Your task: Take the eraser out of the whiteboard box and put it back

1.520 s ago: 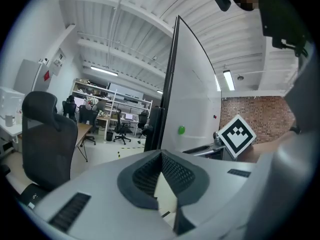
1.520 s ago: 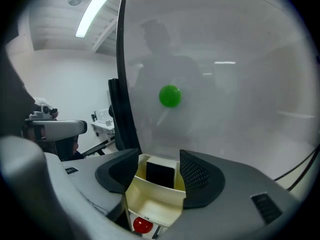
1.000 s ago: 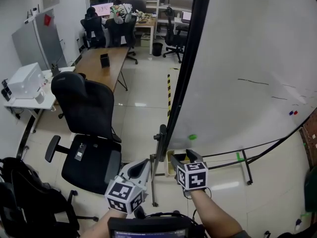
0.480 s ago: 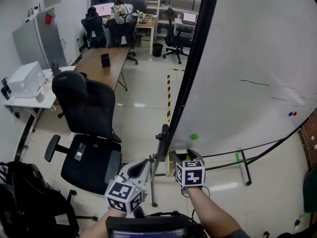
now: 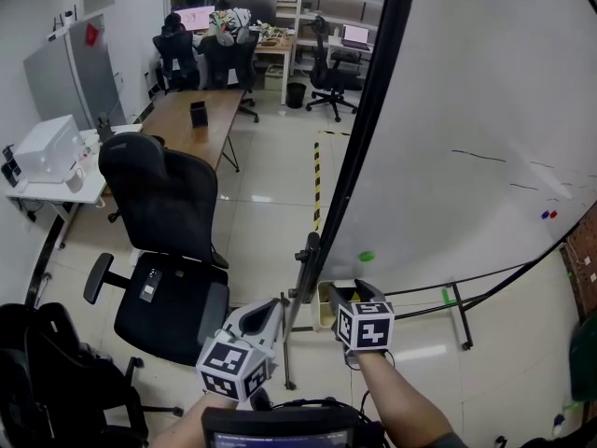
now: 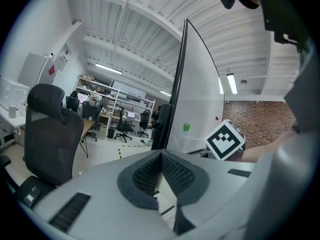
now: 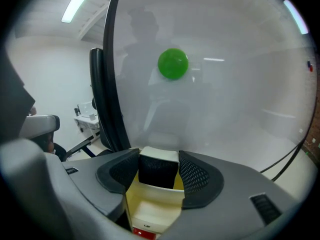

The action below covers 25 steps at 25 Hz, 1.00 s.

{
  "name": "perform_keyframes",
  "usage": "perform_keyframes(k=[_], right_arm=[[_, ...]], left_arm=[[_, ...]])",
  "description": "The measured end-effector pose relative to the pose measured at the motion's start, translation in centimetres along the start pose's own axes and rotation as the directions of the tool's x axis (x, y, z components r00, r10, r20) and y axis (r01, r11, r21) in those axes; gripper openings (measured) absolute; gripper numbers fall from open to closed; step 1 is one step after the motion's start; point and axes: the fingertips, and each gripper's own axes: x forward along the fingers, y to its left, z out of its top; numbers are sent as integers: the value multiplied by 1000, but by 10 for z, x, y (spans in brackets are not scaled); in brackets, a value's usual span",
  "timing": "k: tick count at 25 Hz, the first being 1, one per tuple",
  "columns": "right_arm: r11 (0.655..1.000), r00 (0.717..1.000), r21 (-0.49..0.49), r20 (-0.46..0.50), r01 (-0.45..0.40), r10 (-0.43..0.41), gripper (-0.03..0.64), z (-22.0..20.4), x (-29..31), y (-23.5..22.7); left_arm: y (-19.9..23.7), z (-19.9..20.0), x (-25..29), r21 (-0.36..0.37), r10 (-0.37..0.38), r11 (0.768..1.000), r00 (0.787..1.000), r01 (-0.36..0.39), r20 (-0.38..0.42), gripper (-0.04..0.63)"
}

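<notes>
Right gripper (image 7: 159,156): in the right gripper view the eraser (image 7: 158,170), black-bodied with a white top, stands upright at lower centre of the frame, directly between the two ribbed pads (image 7: 196,176). The jaws have just been closing. Each pad now lies flush against one side of the eraser, with no gap to be made out on either side. The eraser's lower part sits inside the pale yellow whiteboard box (image 7: 150,199), whose open compartment shows beneath the jaws.

The box is mounted at the foot of the whiteboard (image 7: 225,109), which fills the upper right of that frame. A green round magnet (image 7: 173,63) sits on the board above the jaws.

Left gripper (image 6: 161,159): in the left gripper view its pads meet at the tips and nothing is between them. In the head view it is at bottom centre, left of the right gripper and apart from the box, near a black office chair (image 5: 168,222).
</notes>
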Motion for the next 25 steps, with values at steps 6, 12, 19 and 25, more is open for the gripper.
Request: perform_keyframes(k=[6,12,19,25], right_arm=[[999,994,0,102,-40,40,278,28,-33,8],[996,969,-18,231,-82,84,272,58,-86,-3],[991,929,-38,345,-128,134,270,87,-155,-24],[985,909,-51,380,-165,172,270,91,-188,-45]], left_arm=[[1,15,-5,20,9,1000,1000,-9,15,35],[-24,25,-1,34,2,999,999,-3,41,35],[-55,34,-2,63,8,998,998,-12,62,35],[-89,40,3,80,11,997,998,-16,65,35]])
